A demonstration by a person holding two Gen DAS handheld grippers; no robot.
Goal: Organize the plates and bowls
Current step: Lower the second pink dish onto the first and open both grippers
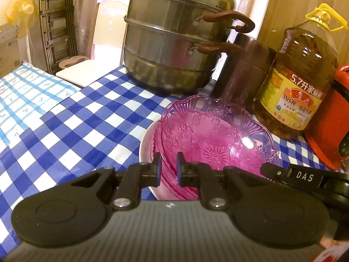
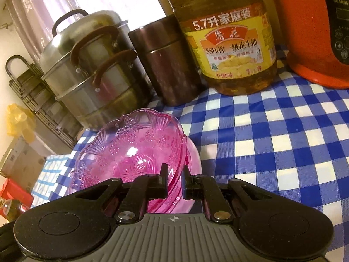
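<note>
Between both grippers, the pink glass bowl (image 1: 209, 137) is pinched at opposite rims, left gripper (image 1: 169, 163) and right gripper (image 2: 174, 175) nearly closed, steadying it over the pale plate (image 1: 145, 144) for stacking.

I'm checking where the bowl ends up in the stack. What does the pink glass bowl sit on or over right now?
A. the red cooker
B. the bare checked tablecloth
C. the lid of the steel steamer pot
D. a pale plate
D: in the left wrist view the pink glass bowl sits over a pale plate, whose rim shows at the bowl's left edge on the checked tablecloth.
</note>
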